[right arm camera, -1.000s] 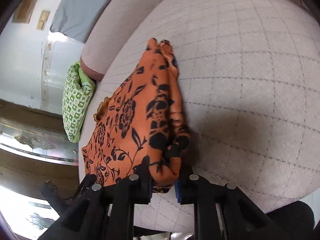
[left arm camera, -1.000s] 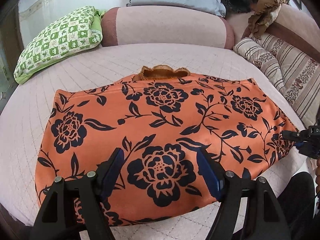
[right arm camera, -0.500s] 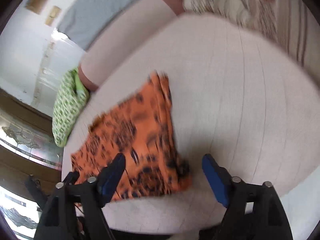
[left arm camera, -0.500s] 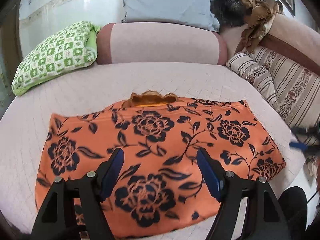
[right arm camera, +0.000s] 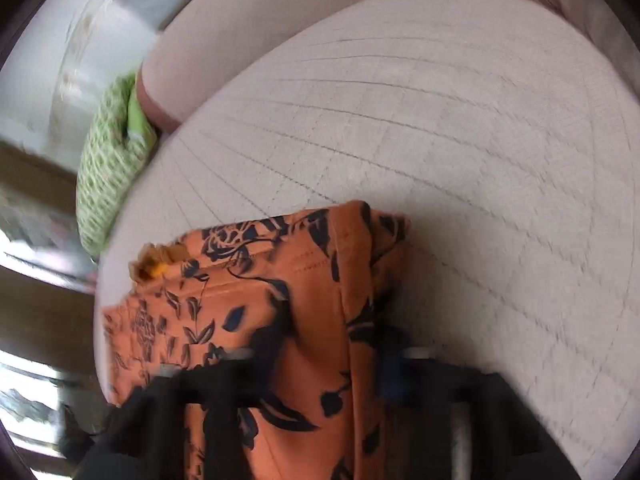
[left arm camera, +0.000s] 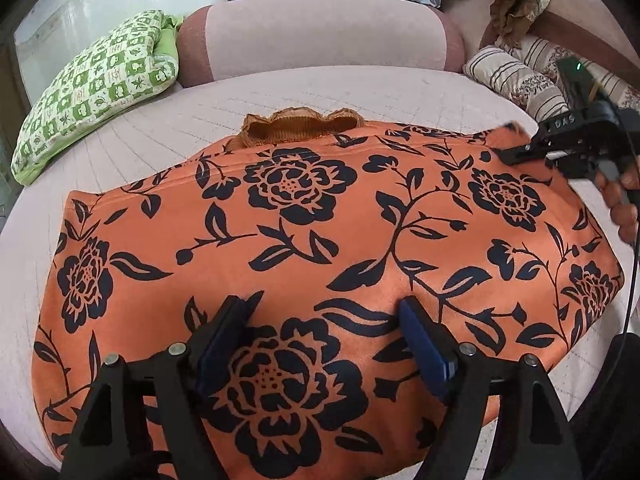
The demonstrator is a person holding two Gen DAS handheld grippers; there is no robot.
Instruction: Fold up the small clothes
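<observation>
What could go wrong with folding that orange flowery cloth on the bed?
1. The right gripper, jaws just closing with cloth between them, sits at the orange garment's far corner; the blur hides whether it grips, so a thin pinch might slip.
2. The left gripper is open over the cloth, holding nothing, so a pull could drag the whole garment instead of folding it.
3. The near edge lies at the bed's rim and might slide off.
</observation>
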